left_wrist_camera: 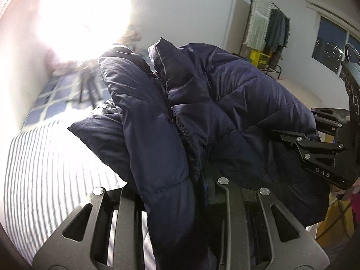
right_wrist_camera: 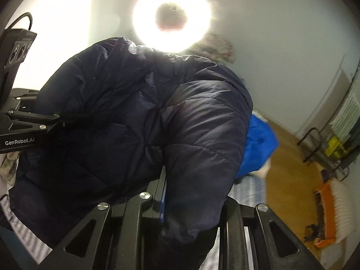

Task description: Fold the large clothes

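Jacket [left_wrist_camera: 202, 103]: navy, quilted, bunched and held up above a striped bed [left_wrist_camera: 45, 168]. Long axis cannot be told; one padded fold points up and away from the left gripper [left_wrist_camera: 202, 180]. Left jaws pinch a fold of it. Right gripper [right_wrist_camera: 166, 193] likewise pinches the fabric. Blue cloth [right_wrist_camera: 258, 146] lies beyond, on the bed.

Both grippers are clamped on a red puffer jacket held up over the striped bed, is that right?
Not quite: the jacket is dark navy, not red, as the left wrist view shows. The rest holds: the left gripper and the right gripper are both clamped on it, above the striped bed.
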`<action>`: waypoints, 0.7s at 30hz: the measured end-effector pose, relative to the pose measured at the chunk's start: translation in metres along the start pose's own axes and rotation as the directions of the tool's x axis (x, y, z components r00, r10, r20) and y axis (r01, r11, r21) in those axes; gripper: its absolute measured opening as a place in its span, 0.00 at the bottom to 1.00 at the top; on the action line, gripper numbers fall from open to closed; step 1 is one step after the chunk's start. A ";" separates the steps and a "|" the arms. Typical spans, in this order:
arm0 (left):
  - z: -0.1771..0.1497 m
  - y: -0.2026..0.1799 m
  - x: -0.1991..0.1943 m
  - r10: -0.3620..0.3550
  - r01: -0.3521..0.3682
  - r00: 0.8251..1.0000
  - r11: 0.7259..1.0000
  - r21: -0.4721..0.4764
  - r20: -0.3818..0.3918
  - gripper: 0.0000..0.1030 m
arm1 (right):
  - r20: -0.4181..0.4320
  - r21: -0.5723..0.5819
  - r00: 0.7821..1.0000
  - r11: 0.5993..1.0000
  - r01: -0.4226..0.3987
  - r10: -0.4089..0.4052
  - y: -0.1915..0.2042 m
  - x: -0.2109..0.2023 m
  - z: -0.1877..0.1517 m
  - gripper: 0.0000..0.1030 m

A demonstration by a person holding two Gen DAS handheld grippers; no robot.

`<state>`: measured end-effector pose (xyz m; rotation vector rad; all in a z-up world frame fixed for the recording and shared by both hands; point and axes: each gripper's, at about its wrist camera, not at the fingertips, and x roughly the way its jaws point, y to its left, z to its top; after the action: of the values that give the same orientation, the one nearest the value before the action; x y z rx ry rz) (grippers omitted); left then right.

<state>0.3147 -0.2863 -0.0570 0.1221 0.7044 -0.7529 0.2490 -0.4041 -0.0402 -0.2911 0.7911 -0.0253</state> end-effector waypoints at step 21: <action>0.161 0.022 0.197 -0.037 0.052 0.987 0.994 -0.095 0.155 0.25 | 0.078 -0.007 0.961 0.964 0.267 -0.265 -0.181 0.152 0.113 0.20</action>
<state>0.5181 -0.4410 -0.0603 -0.0411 0.5976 -0.7600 0.4513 -0.5702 -0.0231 -0.4113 0.6724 -0.2593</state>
